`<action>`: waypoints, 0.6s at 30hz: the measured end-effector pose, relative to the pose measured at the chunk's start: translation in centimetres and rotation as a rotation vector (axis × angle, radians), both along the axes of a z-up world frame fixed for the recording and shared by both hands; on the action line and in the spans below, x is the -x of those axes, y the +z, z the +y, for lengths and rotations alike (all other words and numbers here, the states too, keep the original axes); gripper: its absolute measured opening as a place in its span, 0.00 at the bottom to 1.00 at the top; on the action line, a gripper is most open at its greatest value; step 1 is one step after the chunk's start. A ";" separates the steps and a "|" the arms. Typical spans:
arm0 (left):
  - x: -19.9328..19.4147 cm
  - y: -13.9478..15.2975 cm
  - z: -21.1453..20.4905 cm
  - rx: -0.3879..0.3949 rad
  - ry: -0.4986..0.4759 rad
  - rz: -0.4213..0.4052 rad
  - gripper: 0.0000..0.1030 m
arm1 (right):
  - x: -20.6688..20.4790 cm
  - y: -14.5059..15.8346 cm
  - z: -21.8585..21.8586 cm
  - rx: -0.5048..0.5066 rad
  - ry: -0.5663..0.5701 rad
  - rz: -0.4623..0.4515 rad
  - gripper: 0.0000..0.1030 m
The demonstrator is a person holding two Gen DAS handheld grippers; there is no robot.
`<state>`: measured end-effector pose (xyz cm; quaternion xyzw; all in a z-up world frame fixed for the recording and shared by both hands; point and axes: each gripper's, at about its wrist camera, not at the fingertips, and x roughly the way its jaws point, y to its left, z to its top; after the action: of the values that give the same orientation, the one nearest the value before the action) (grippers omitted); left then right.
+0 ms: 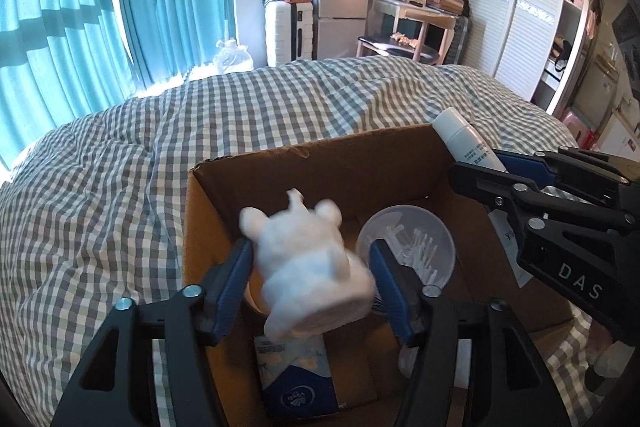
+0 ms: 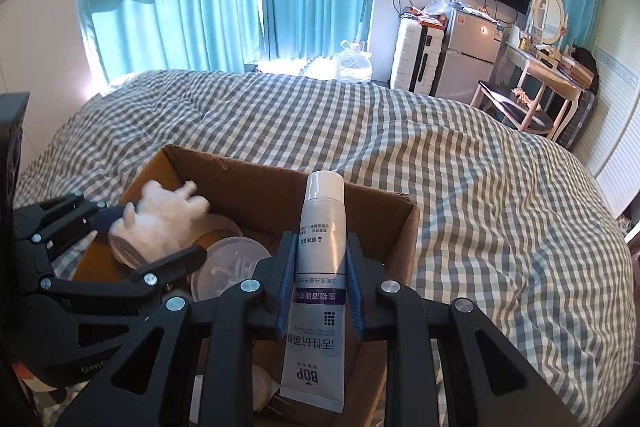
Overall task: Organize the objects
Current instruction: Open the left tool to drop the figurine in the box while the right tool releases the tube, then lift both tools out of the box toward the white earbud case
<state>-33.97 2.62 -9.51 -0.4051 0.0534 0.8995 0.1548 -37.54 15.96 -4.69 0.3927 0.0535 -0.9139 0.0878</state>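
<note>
**Toy dropping, tube comes next**

Your left claw (image 1: pixel 310 277) stands spread; the soft, fluffy white toy (image 1: pixel 308 267) is blurred between its pads, falling into the cardboard box (image 1: pixel 320 163). Your right claw (image 2: pixel 318 283), at 3 o'clock, pinches the smooth plastic tube (image 2: pixel 320 259) over the box. Lower it, then release.

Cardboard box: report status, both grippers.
Left gripper open, white plush toy dropping into cardboard box. Right gripper shut on toothpaste tube. Nothing blocking.
</note>
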 end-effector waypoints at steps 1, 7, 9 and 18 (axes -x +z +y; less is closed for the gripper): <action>-0.5 0.3 0.1 -0.002 -0.008 0.011 0.74 | -0.1 0.1 0.0 0.005 -0.002 0.000 0.23; -2.5 2.6 0.3 0.008 -0.030 0.060 0.81 | -1.3 1.9 0.3 0.014 -0.027 0.029 0.52; -3.1 3.5 0.1 0.009 -0.022 0.072 0.85 | -1.9 3.3 0.5 0.033 -0.035 0.051 0.53; -6.1 9.0 -2.3 -0.053 0.046 0.131 0.89 | -6.2 8.9 1.0 0.030 -0.038 0.138 0.58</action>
<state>-27.87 0.37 -0.51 -0.3423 0.0301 0.9285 0.1410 -31.35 16.92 4.20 0.3285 0.0382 -0.9410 0.0723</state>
